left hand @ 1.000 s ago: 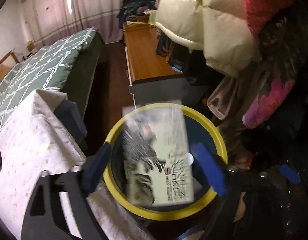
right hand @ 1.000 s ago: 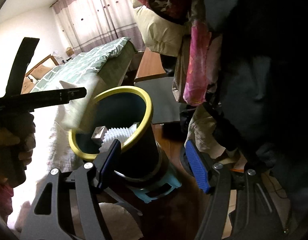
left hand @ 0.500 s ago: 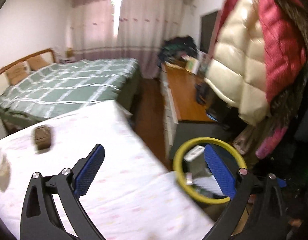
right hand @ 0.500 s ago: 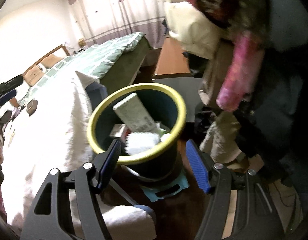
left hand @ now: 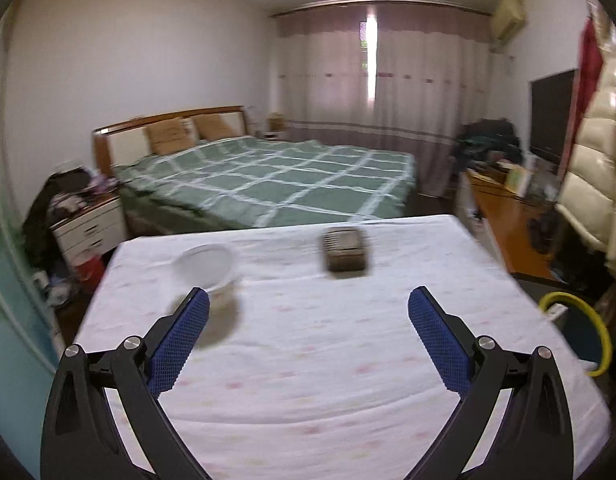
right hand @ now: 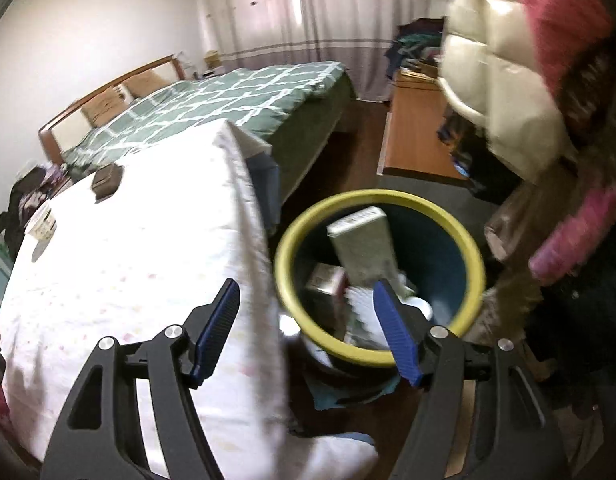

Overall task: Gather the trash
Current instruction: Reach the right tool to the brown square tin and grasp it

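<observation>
My left gripper (left hand: 308,296) is open and empty, held above a table under a white dotted cloth (left hand: 328,360). Ahead of it on the cloth stand a white cup (left hand: 204,268) and a small brown box (left hand: 345,250). The yellow-rimmed dark bin (left hand: 560,297) stands on the floor off the table's right edge. In the right wrist view the bin (right hand: 388,194) is seen from above, with a pale carton (right hand: 366,248) and other trash inside. My right gripper (right hand: 306,286) hangs open over the bin's near left rim, with nothing between its fingers. The brown box (right hand: 106,178) and the cup (right hand: 42,220) show far left.
A green checked bed (left hand: 276,176) lies beyond the table. A wooden cabinet (right hand: 416,132) stands by the wall, and puffy coats (right hand: 508,72) hang over the bin. A nightstand (left hand: 90,226) with clutter stands at the left.
The carton that was between my left gripper's jaws over the bin now lies in the bin. The left gripper swung left over the table. The right gripper shifted, so the bin shows more from above.
</observation>
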{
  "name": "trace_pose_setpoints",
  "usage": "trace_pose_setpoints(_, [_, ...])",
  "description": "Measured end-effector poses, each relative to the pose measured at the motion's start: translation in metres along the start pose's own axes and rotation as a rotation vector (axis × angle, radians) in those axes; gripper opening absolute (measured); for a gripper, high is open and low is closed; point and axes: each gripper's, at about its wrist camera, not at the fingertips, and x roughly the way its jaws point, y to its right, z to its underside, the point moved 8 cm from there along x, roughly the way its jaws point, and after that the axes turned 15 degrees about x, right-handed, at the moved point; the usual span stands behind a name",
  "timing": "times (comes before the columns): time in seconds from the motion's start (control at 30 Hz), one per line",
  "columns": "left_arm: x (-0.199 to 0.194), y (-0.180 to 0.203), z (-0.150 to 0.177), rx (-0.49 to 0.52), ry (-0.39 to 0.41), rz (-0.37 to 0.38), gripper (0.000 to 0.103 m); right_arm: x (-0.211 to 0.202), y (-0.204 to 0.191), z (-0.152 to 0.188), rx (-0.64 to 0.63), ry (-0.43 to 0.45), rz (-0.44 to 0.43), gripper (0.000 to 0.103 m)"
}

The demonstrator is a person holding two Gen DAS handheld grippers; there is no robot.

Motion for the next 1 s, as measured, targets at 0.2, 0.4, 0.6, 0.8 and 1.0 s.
trace_pose_setpoints(0.2, [0.000, -0.055, 0.031, -0.057, -0.015, -0.059, 0.098, 0.023, -0.071, -0.012, -0.066, -0.038, -0.089, 0.066])
trace_pose_setpoints(0.4, [0.008, -0.058, 0.045, -0.107, -0.035, -0.038, 0.098, 0.047, -0.179, -0.034, -0.185, -0.069, -0.213, 0.067])
trace_pose_setpoints(0.6, [0.008, -0.058, 0.052, -0.138, -0.050, -0.041, 0.098, 0.080, -0.285, -0.042, -0.286, -0.100, -0.288, 0.067])
trace_pose_setpoints(0.8, [0.014, -0.059, 0.057, -0.174, -0.070, -0.016, 0.098, 0.130, -0.357, -0.042, -0.337, -0.139, -0.280, 0.067])
trace_pose_setpoints(1.0, [0.013, -0.049, 0.056, -0.154, -0.072, 0.003, 0.098, 0.188, -0.385, -0.043, -0.318, -0.210, -0.219, 0.067])
